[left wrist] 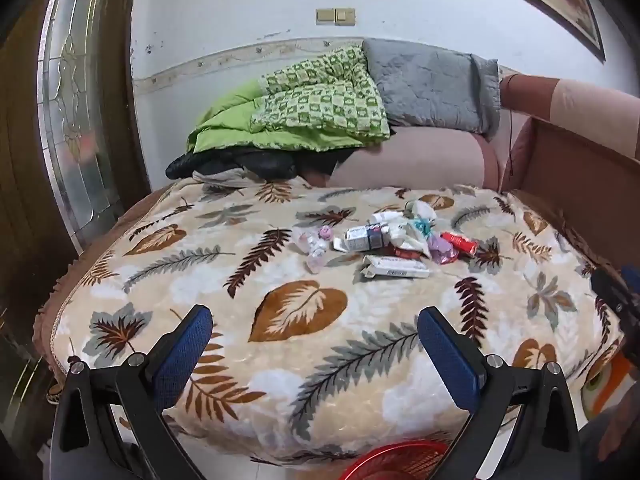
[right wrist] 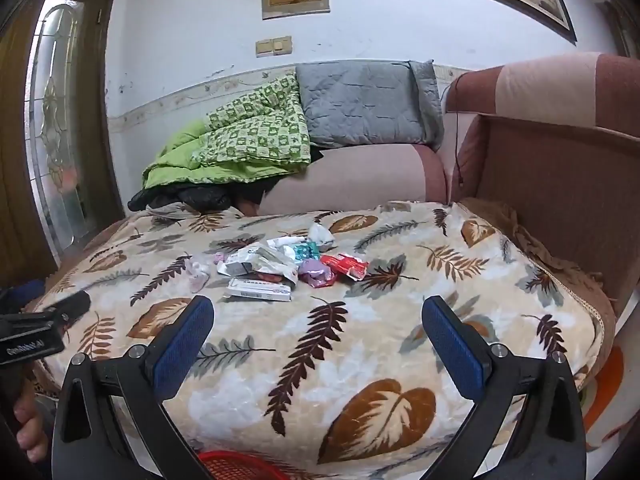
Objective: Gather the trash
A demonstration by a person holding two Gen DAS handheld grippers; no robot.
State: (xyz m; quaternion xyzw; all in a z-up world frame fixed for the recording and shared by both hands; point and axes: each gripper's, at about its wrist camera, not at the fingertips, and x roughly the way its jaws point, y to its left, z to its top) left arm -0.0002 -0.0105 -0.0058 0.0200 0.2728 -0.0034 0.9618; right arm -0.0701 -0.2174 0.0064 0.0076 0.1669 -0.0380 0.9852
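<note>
Nearest the lens, the left gripper (left wrist: 316,320) and the right gripper (right wrist: 318,312) both hang with jaws spread wide and empty, low over the near edge of the leaf-patterned blanket (left wrist: 304,360). A red basket (left wrist: 394,462) peeks out just below that edge, probably set there so trash can be dropped straight in. The trash pile (left wrist: 388,242) of wrappers, small cartons and crumpled plastic lies mid-blanket, well apart from both grippers, with a white carton (right wrist: 259,289) nearest. Nothing looks collected yet.
</note>
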